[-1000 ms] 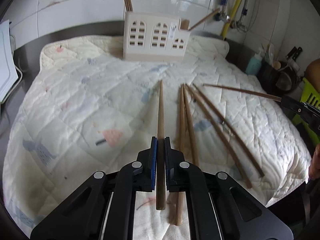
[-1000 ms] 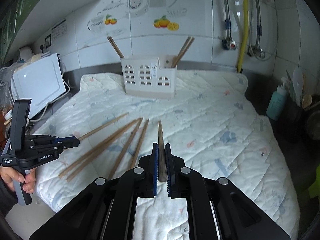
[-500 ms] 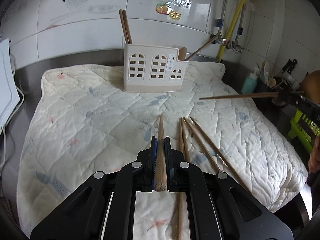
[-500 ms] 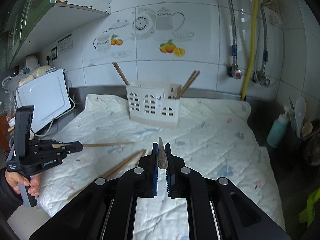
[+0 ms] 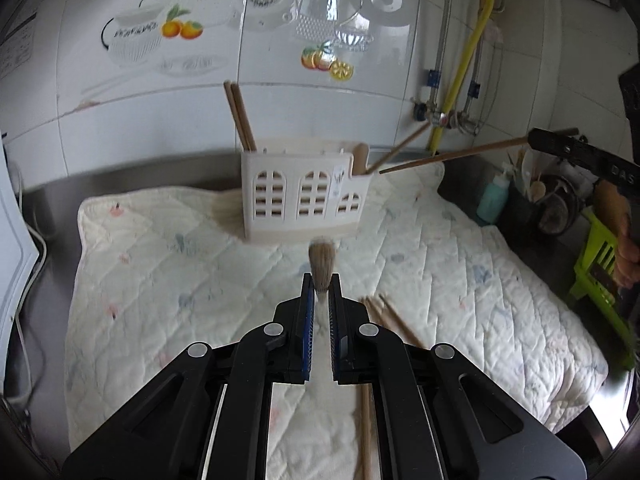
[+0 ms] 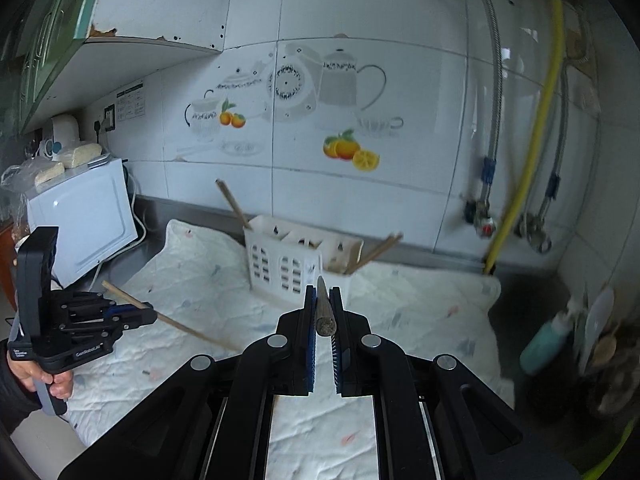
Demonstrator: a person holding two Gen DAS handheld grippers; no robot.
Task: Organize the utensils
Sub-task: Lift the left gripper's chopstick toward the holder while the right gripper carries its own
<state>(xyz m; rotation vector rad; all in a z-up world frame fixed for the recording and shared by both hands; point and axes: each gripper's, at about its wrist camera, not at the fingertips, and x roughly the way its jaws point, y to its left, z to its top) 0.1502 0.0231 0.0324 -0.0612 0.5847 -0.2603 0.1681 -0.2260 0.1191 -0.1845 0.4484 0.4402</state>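
Left hand-held gripper: black plastic, blue ribbed pads, clenched on one wooden chopstick; round brown shaft, motion-blurred, raised above the quilted mat. Same gripper seen from the right wrist view, held in a hand, chopstick slanting across the fingers, thin end low over the mat.

Right hand-held gripper: same build, clenched on a second wooden chopstick; blunt grainy butt end facing the camera, tapering forward toward the holder. Same gripper in the left wrist view, its chopstick a long, slim, pale brown rod, tip close to the holder's lower right section, touching or apart cannot be told.

Utensil holder: cream plastic, box-shaped, arched lattice cut-outs on the front, stepped lower at the right end, standing at the far side of the mat. Two chopsticks upright in the left end; another chopstick leaning out of the right section.

Loose chopsticks: wooden, lying on the mat just right of the left gripper's fingers, count unclear.

Mat: cream fabric, diamond stitching, faint pastel prints, spread over a grey metal bench.
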